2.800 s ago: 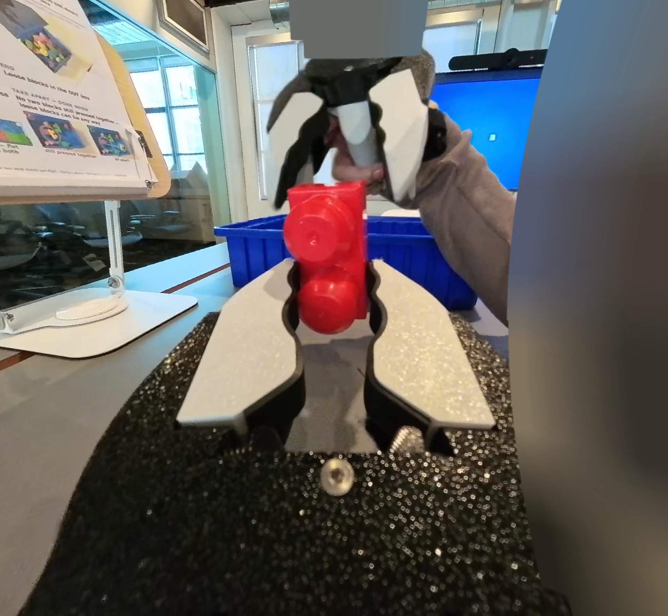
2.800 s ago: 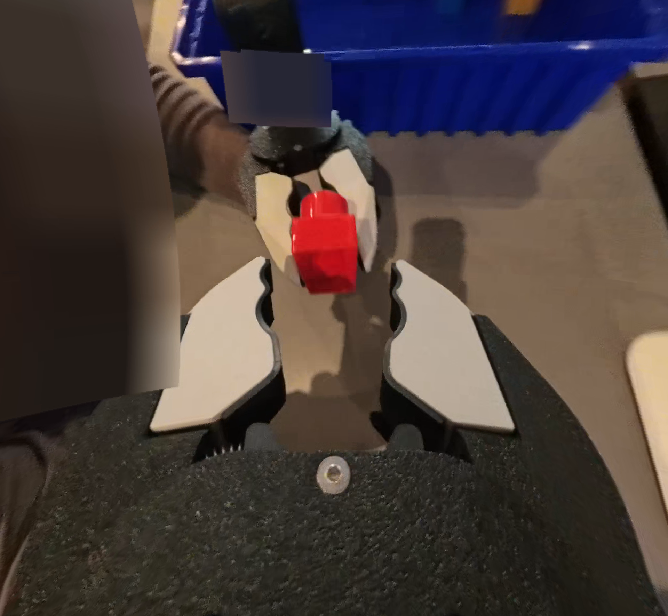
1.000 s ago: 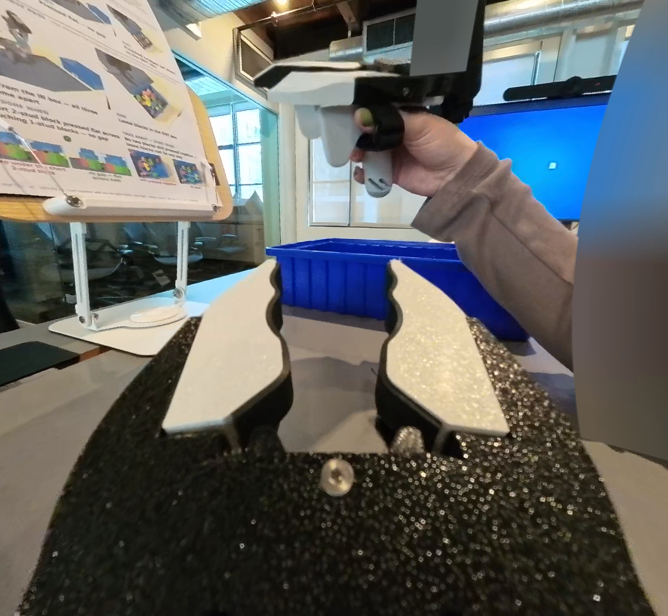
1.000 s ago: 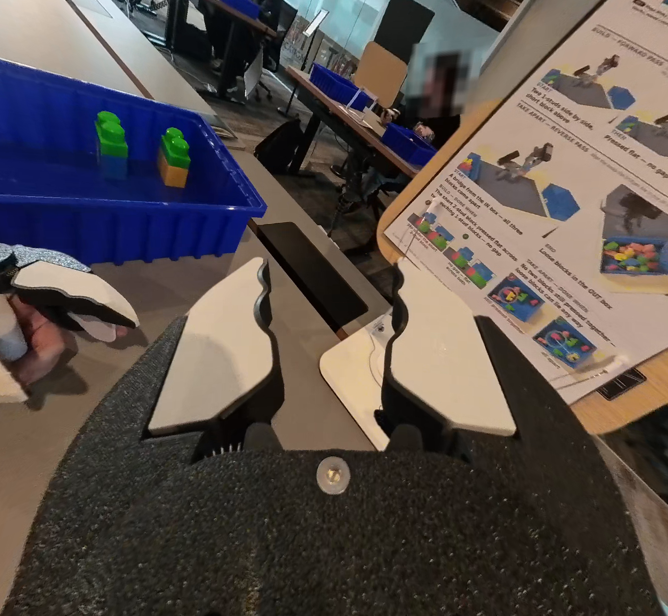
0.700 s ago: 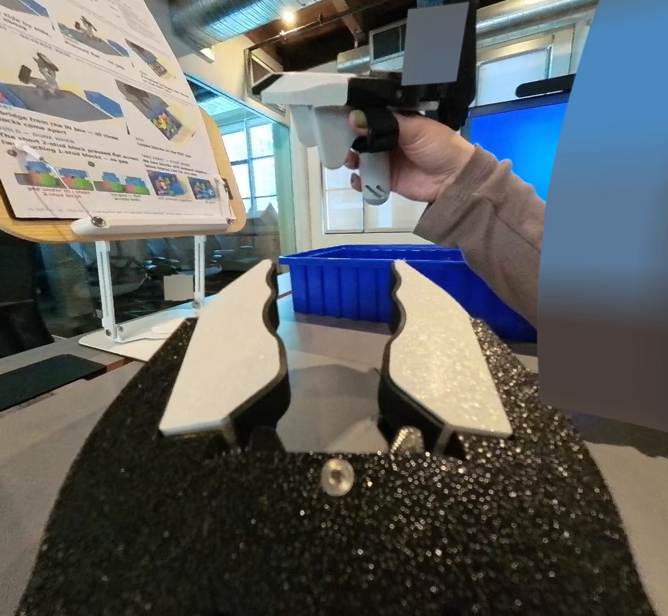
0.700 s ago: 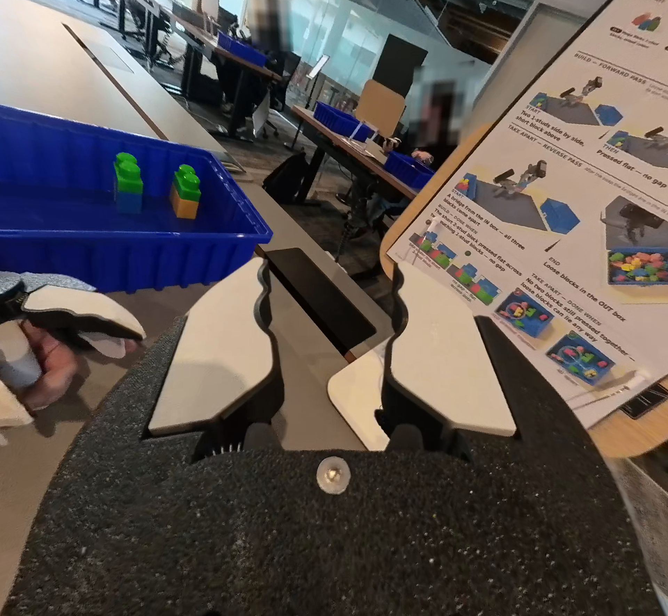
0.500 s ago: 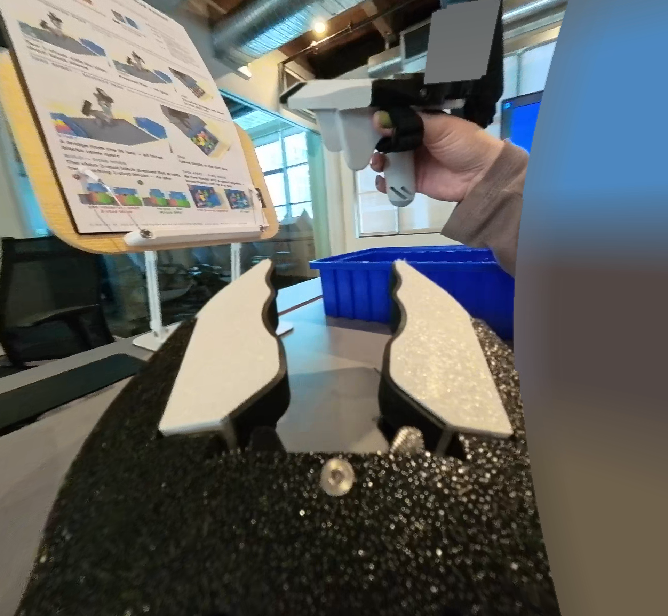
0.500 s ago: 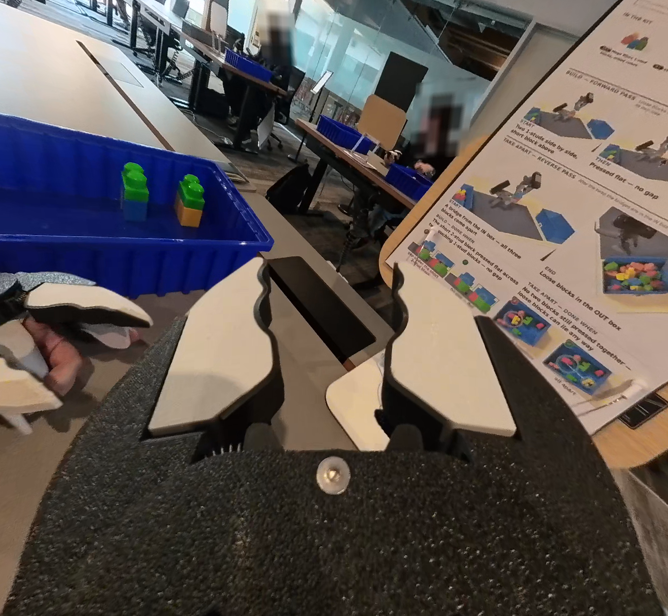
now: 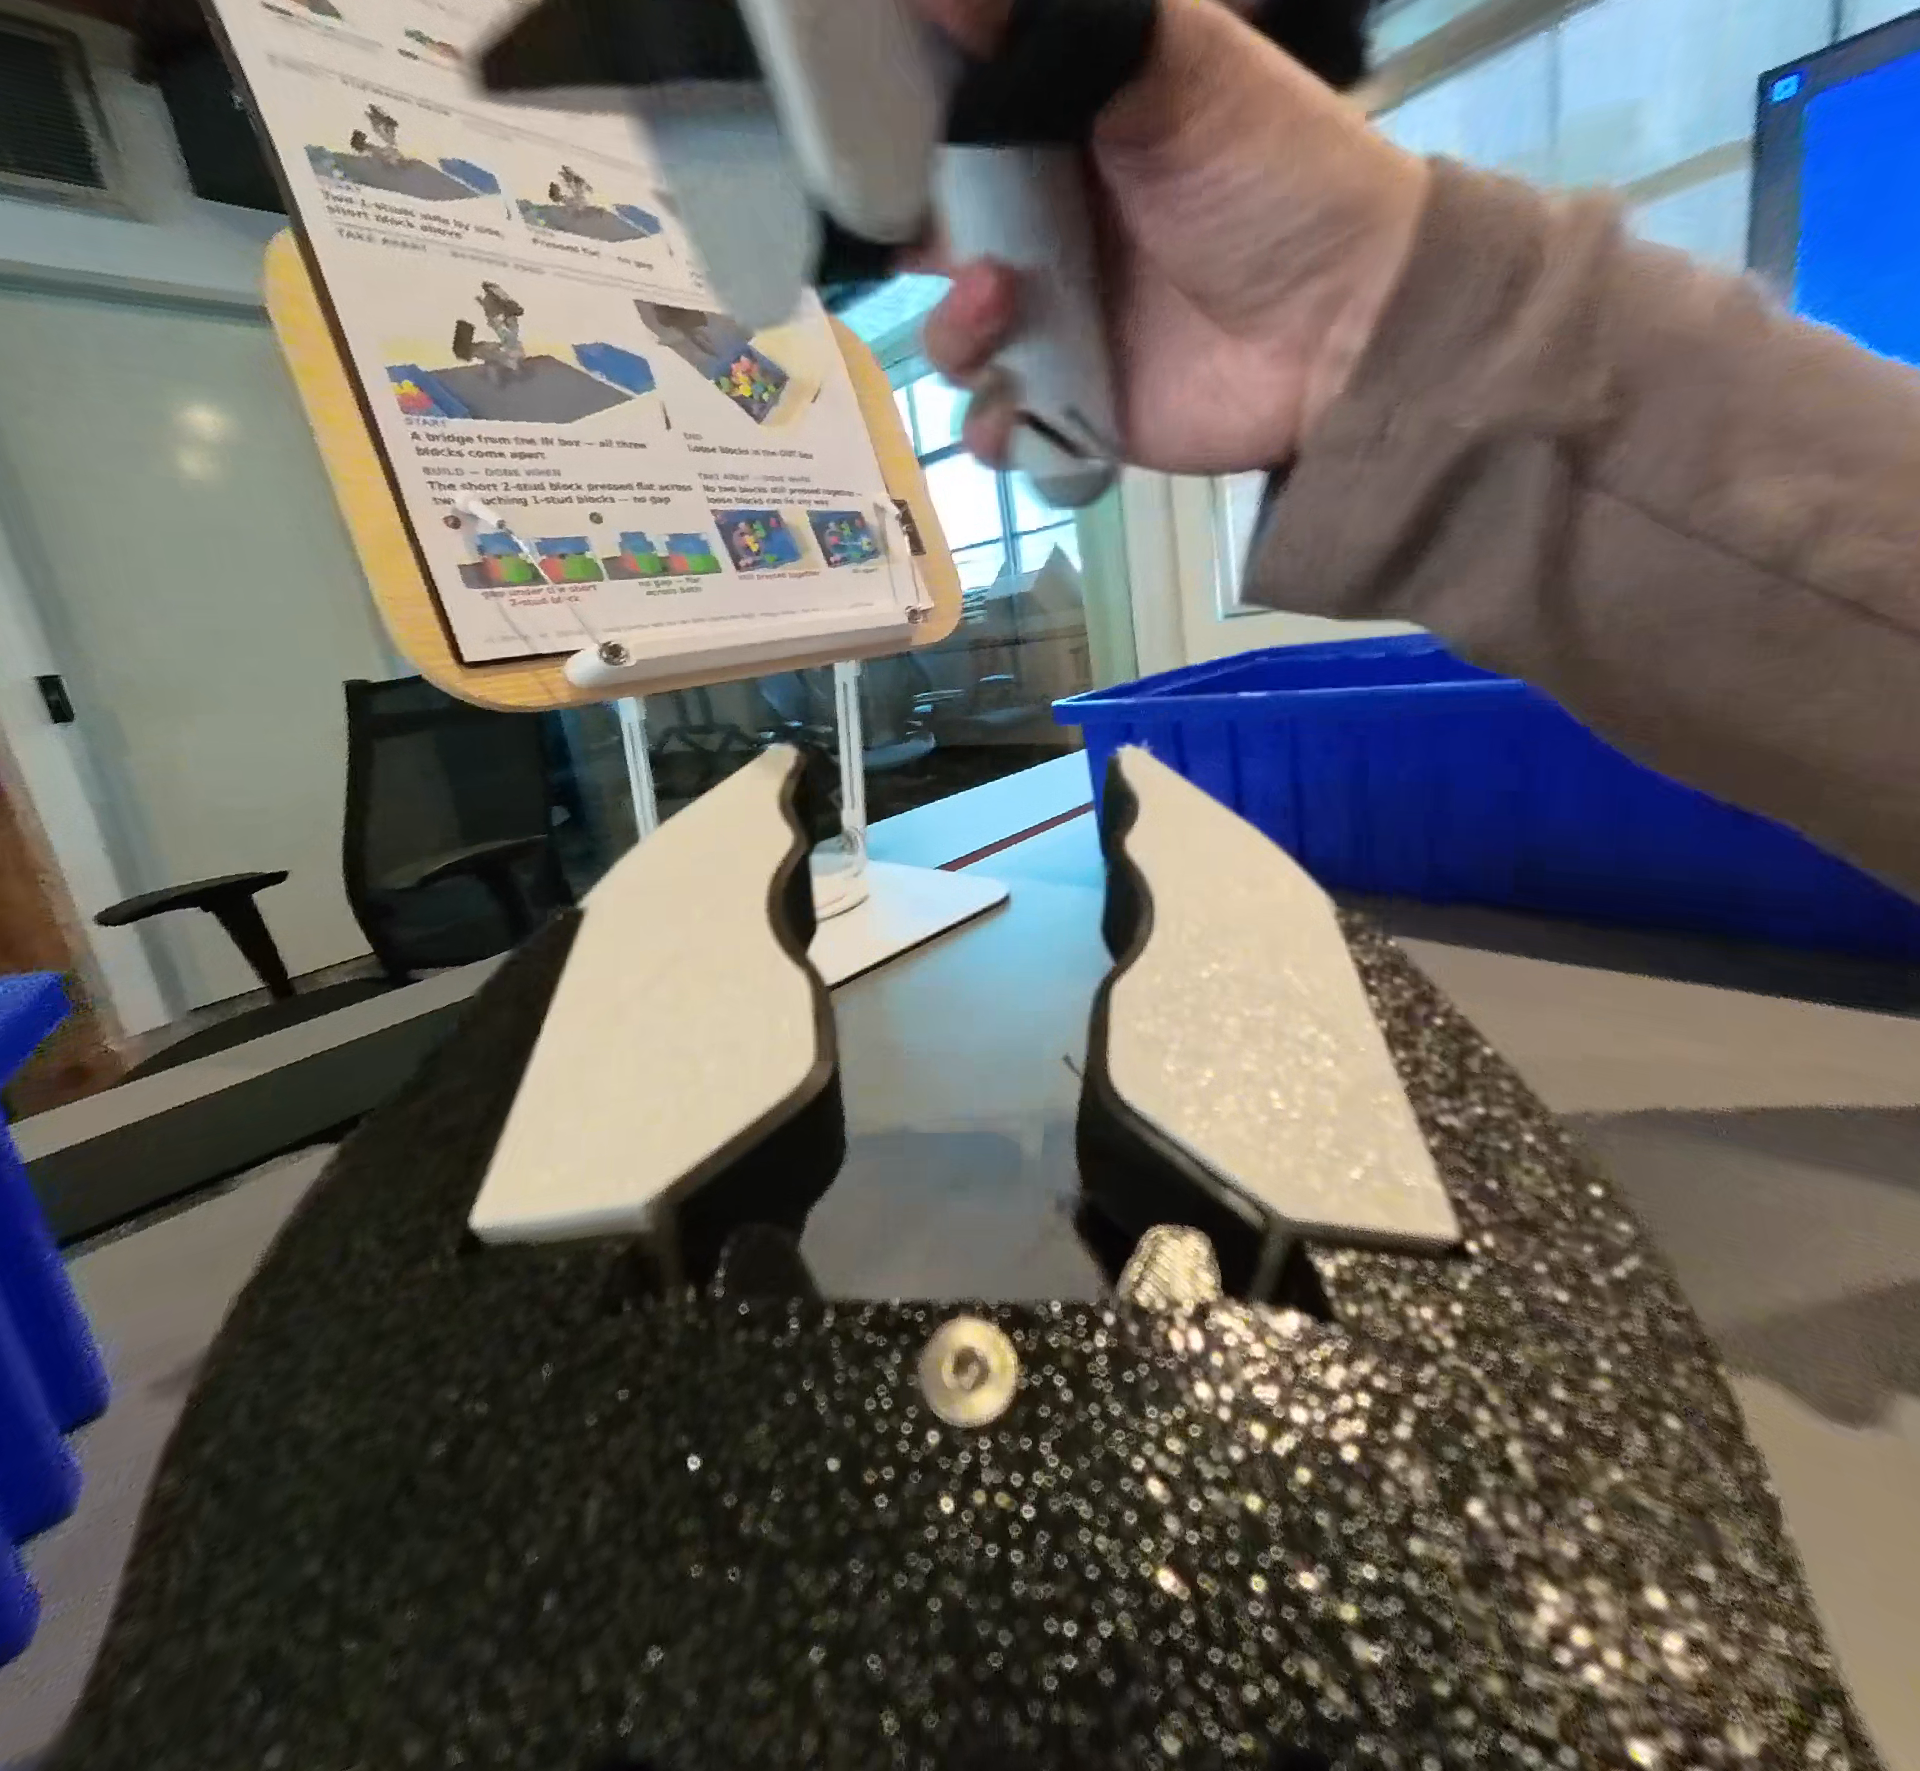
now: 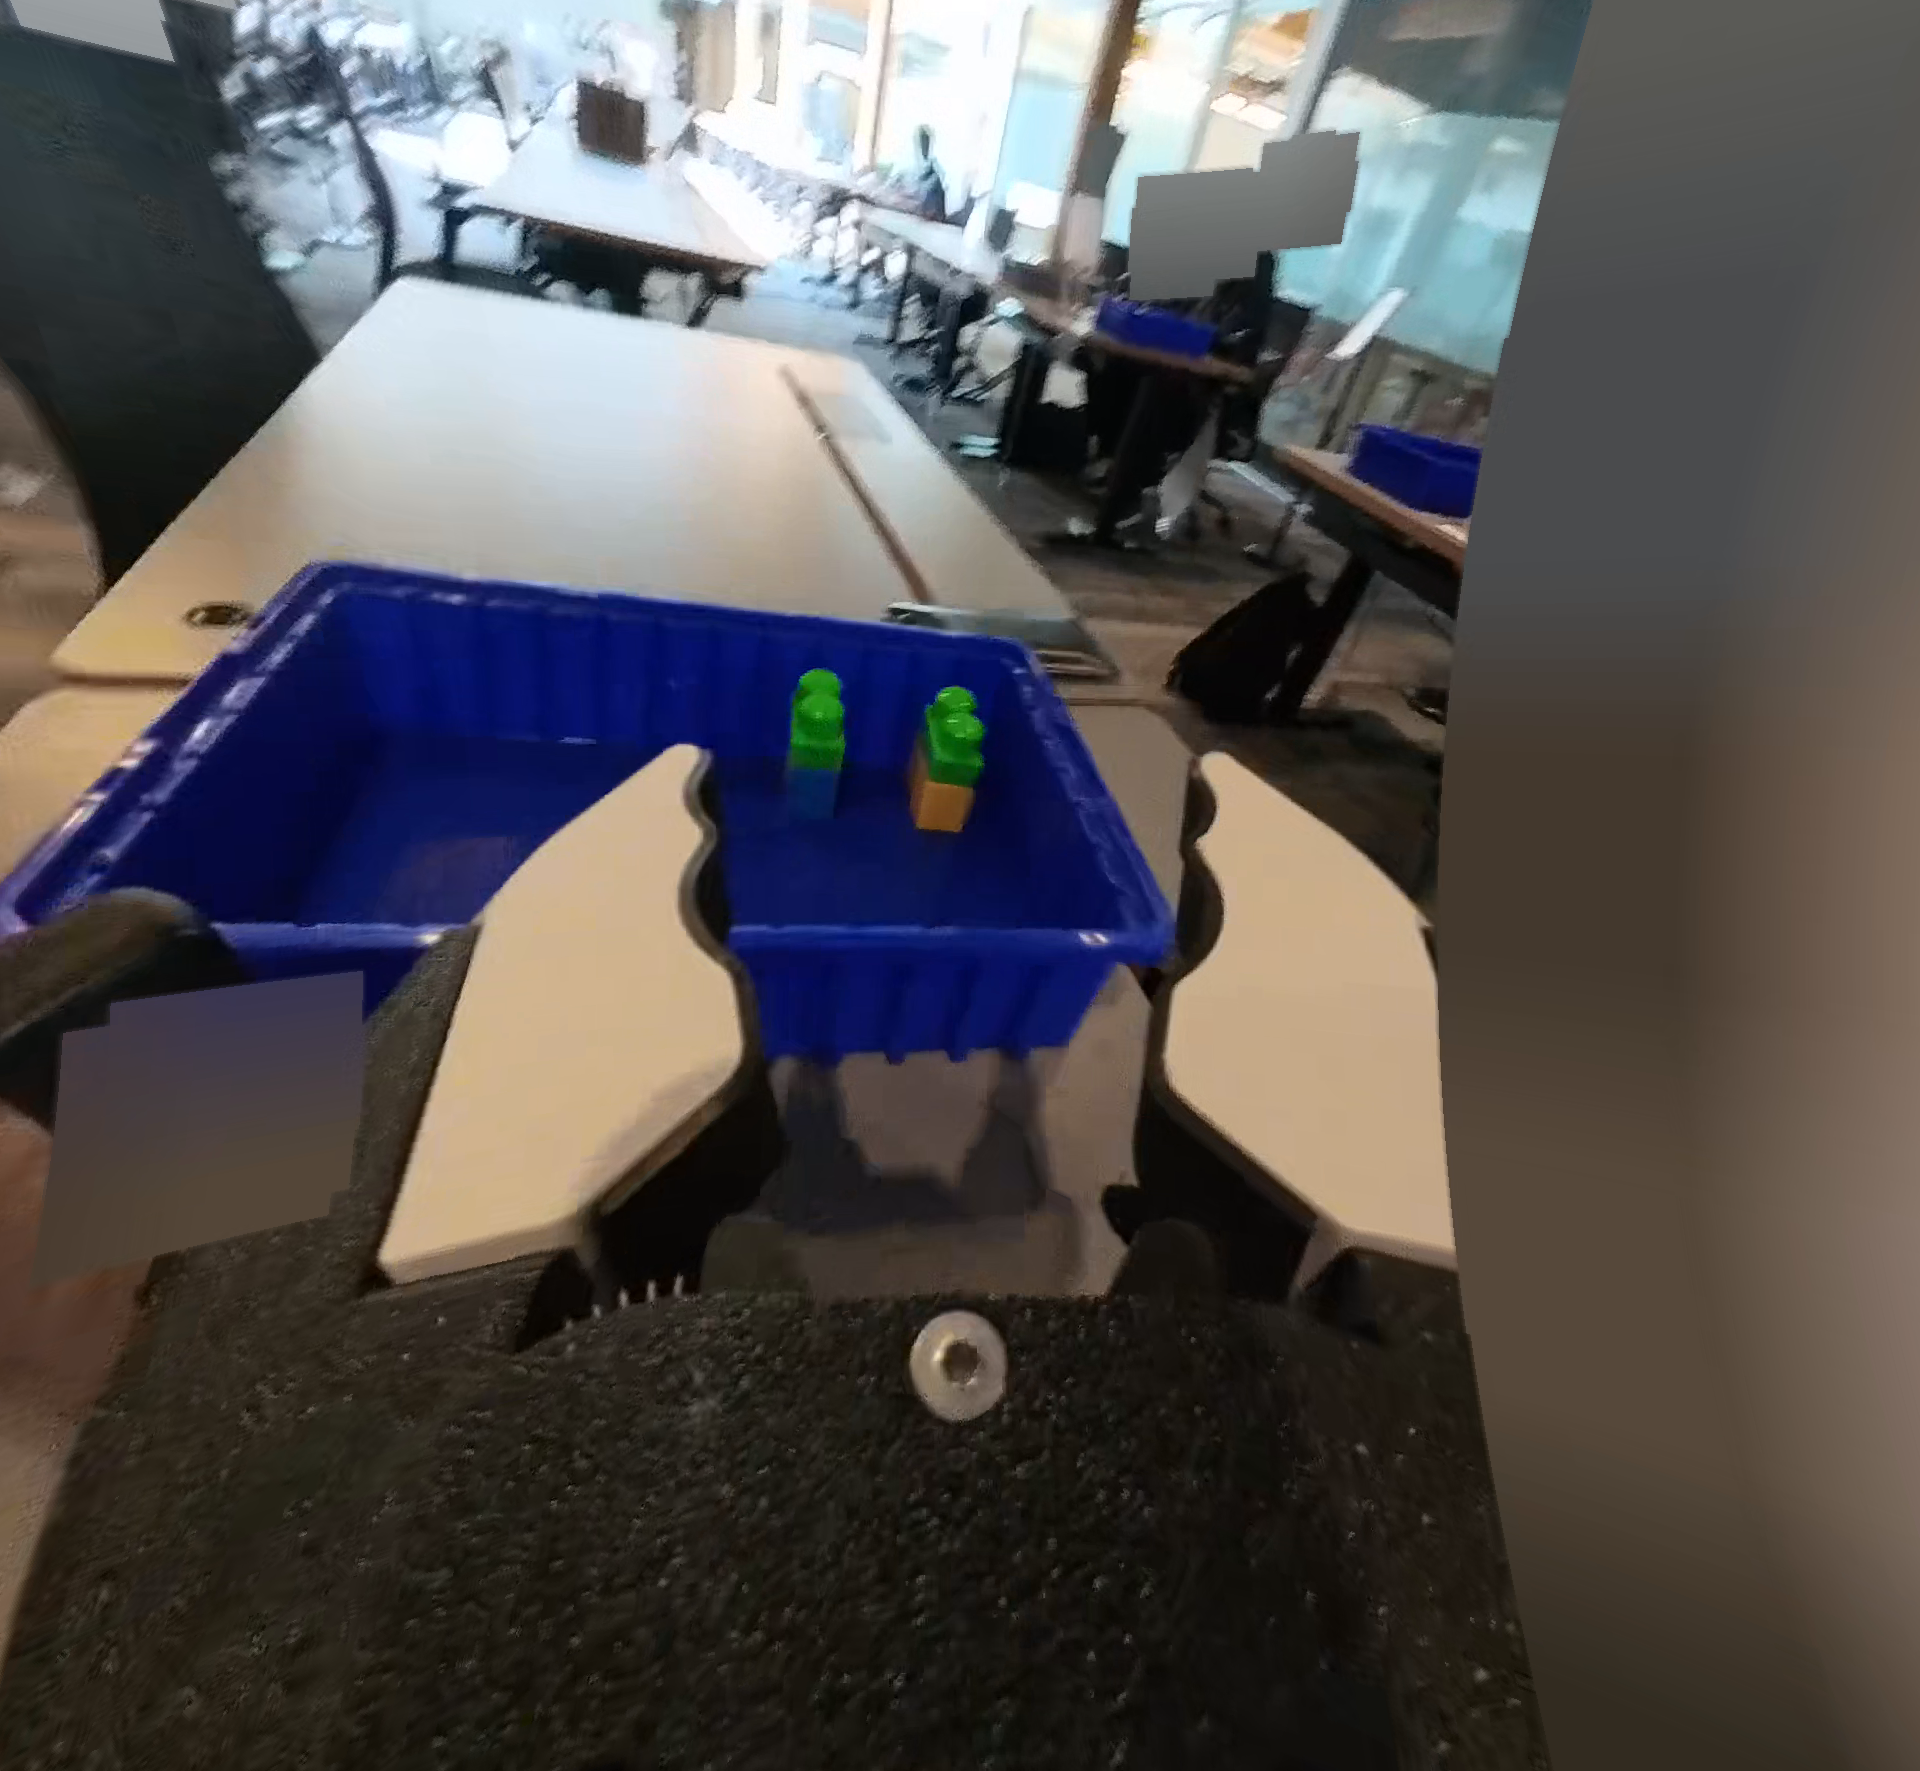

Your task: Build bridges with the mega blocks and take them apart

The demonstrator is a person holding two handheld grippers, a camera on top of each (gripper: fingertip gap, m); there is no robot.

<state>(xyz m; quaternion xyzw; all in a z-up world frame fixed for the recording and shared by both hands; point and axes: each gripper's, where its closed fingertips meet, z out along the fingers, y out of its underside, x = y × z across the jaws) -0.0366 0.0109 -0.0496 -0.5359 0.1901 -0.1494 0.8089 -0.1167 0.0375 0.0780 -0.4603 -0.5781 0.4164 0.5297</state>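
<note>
Swinging round from the instruction board, the right gripper [image 10: 951,900] is now aimed at the blue plastic bin [image 10: 935,989], where two green-topped block stacks [image 10: 812,742] stand. Both grippers, left gripper [image 9: 954,900] included, are spread and empty; the red block has been released, so another pick is judged next.

Printed text and pictures on the instruction sheet [image 9: 582,391], left uncopied

Two block stacks [image 10: 940,765] stand side by side in the bin [image 10: 914,983], toward its right end; the bin sits on the table [image 10: 582,433].
</note>
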